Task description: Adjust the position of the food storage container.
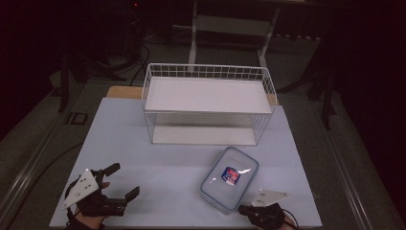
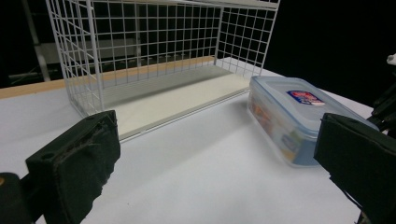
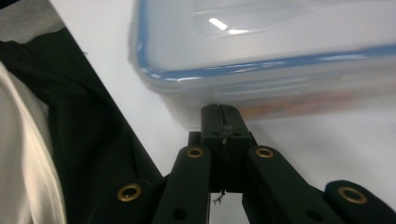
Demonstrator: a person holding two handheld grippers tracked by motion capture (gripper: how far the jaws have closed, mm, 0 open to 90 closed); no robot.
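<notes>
A clear plastic food box [image 1: 230, 178] with a blue-rimmed lid and a red label lies on the pale table, right of centre near the front; it also lies at the right [image 2: 292, 119] in the left gripper view and across the top [image 3: 261, 56] in the right gripper view. My right gripper [image 1: 245, 209] is at the front edge just below the box, its jaws pressed together with the tips [image 3: 223, 114] right at the box's side wall. My left gripper [image 1: 123, 181] rests at the front left, jaws wide apart, nothing between them [image 2: 215, 168].
A white wire basket rack [image 1: 208, 103] with two white shelves stands at the back centre of the table [image 1: 158, 167]. The table's front edge runs just under both hands. Dark floor, cables and a frame lie beyond.
</notes>
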